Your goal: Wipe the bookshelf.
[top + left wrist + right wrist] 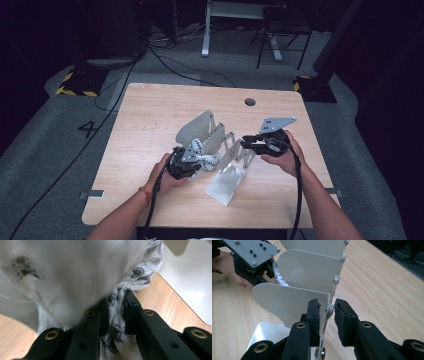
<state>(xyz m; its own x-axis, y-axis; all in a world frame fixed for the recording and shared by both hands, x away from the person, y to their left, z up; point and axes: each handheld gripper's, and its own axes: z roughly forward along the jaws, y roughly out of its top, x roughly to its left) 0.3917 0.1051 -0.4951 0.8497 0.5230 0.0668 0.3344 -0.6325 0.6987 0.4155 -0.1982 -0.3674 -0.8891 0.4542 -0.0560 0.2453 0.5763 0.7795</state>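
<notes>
The sock (117, 315) sits clamped in the left gripper (116, 305); the right gripper (327, 311) stands parted around the rack (294, 302).

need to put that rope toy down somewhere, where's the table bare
The far strip of the table, between the rack and the cable hole, is bare, as are the left edge and the near right corner. The middle is crowded: the left gripper grips the rope against the rack, and the right gripper straddles its edge.
</notes>
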